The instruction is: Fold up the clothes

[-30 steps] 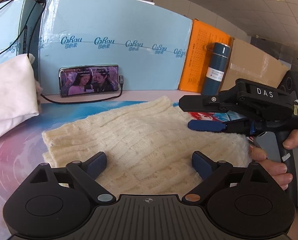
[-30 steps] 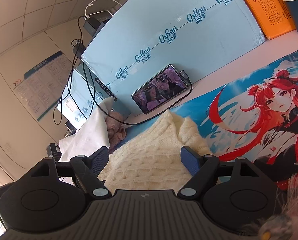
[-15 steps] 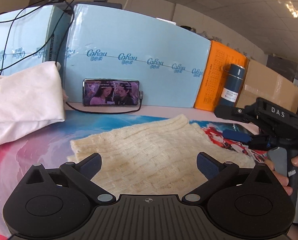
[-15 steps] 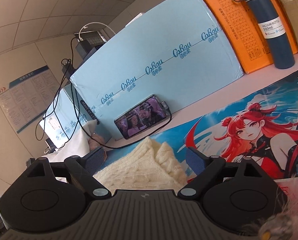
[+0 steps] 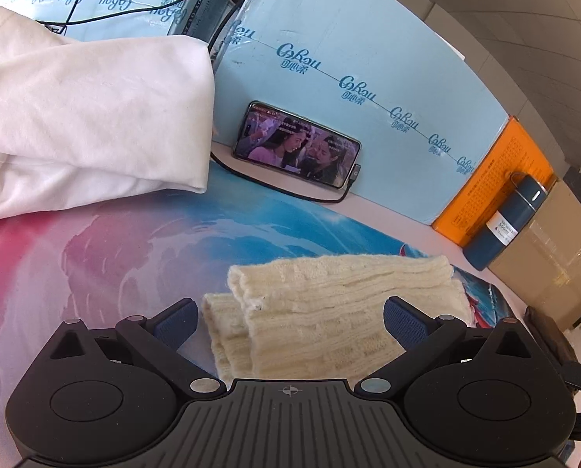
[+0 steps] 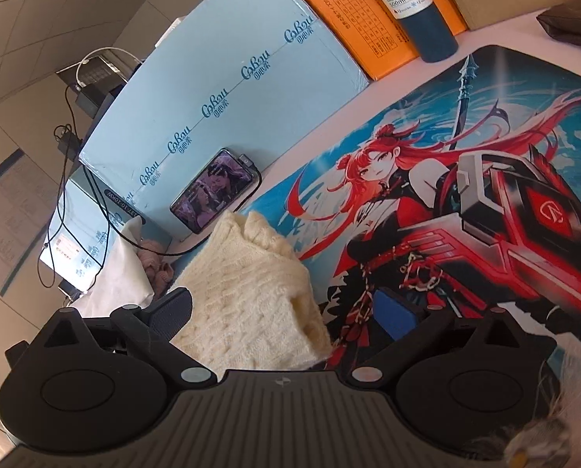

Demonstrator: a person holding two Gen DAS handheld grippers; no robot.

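Cream cable-knit sweater point(image 5: 329, 312), folded into a thick bundle, lies on a printed desk mat point(image 5: 115, 257) directly ahead of both grippers. In the left wrist view its long axis runs left to right. The left gripper point(image 5: 288, 319) is spread wide, gripping nothing. The right gripper point(image 6: 286, 312) is opening, its pads clear of the knit's right end between them. Both seem equally near. Readable writing: "CoRou" repeated on a light blue box point(image 5: 349, 89); "VACUUM BOTTLE 500ml" on a dark blue flask point(image 6: 415, 4). Smaller print on the orange box point(image 6: 353, 15) is probably a table, too small to read.
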